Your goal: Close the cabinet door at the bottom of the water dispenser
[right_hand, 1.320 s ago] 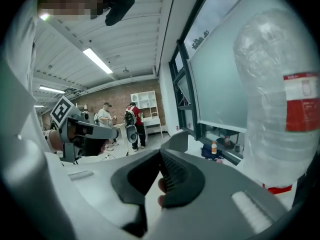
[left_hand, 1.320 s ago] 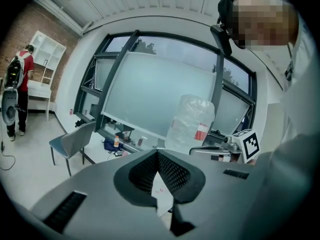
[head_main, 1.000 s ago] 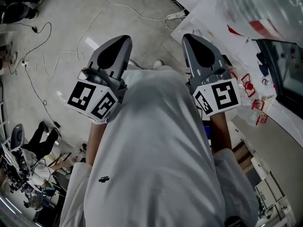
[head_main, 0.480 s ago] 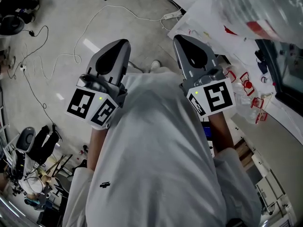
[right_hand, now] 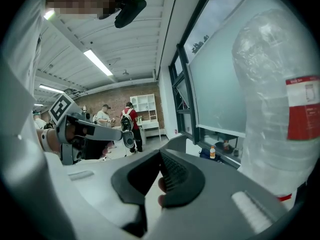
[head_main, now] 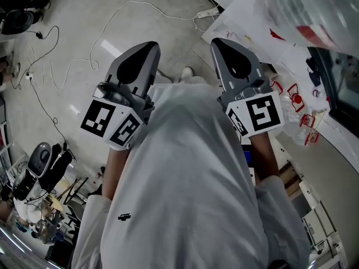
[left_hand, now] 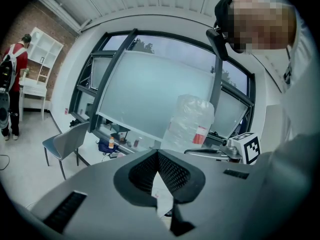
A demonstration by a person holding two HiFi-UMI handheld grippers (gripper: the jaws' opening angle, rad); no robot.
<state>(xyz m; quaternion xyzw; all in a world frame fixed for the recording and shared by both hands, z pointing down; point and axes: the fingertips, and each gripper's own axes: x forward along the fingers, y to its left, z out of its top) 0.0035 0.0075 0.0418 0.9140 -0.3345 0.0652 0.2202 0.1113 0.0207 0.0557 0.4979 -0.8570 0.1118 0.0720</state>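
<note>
White fabric of the person's shirt [head_main: 185, 172] fills the lower middle of the head view, and both tools are held in front of it, side by side and apart from each other. The left gripper [head_main: 137, 60] is left of the centre and the right gripper [head_main: 235, 60] is right of the centre, both in the upper half of the frame. In the left gripper view the grey jaws are together at their tips and nothing is between them. In the right gripper view the jaws are closed in the same way, also on nothing. The water dispenser [head_main: 263, 27] stands in the upper right of the head view, near the right gripper but not touching it, with red taps [head_main: 294, 91] on its white body and a clear water bottle [head_main: 305, 7] on the top. The cabinet door at its bottom cannot be made out in any view (the shirt and the right arm cover the lower right of the head view). The same bottle takes the right side of the right gripper view. A white cable [head_main: 112, 21] lies in loops on the grey floor [head_main: 67, 43] in the upper left, and a grey chair [left_hand: 65, 144] stands at the left of the left gripper view
</note>
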